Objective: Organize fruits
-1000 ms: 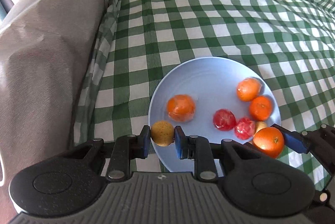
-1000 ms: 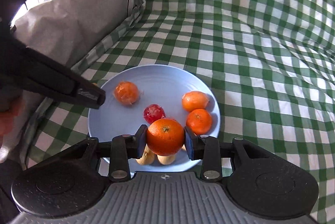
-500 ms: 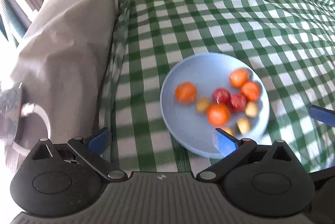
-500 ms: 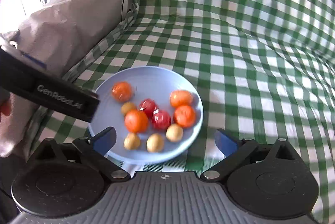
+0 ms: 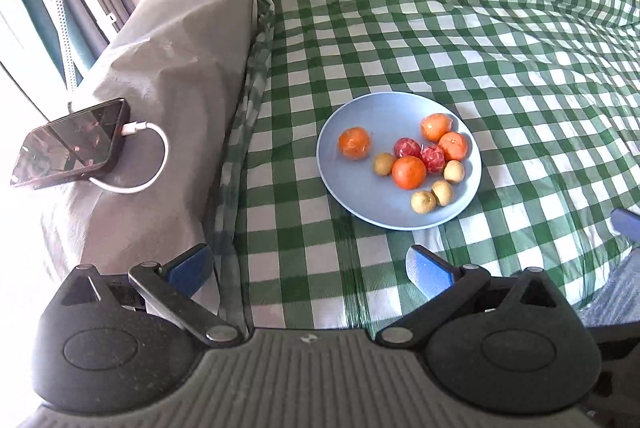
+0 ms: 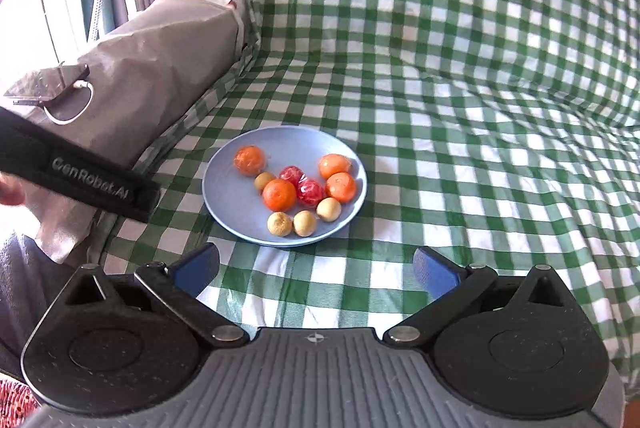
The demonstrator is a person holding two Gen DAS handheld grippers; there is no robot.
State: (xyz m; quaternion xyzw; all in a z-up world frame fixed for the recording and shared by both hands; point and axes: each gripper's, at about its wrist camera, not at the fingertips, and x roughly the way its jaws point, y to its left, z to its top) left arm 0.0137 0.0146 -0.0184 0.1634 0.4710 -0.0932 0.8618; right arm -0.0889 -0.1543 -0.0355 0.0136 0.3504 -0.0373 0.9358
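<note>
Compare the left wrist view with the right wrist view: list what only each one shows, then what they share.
Only the left wrist view: the open left gripper from behind, and the phone's dark screen face-on.

Only the right wrist view: the open right gripper, and the left gripper's body with lettering on its side.

Both: the blue plate holding ten fruits, the green checked cloth, and the white cable.

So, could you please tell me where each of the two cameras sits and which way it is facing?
Left wrist: on the left gripper, raised, looking forward and down at the plate of fruit; phone at left; its own open fingers show.
Right wrist: on the right gripper, looking at the plate from its near right; own open fingers and the left gripper's body show.
Shared: plate, phone, checked cloth.
</note>
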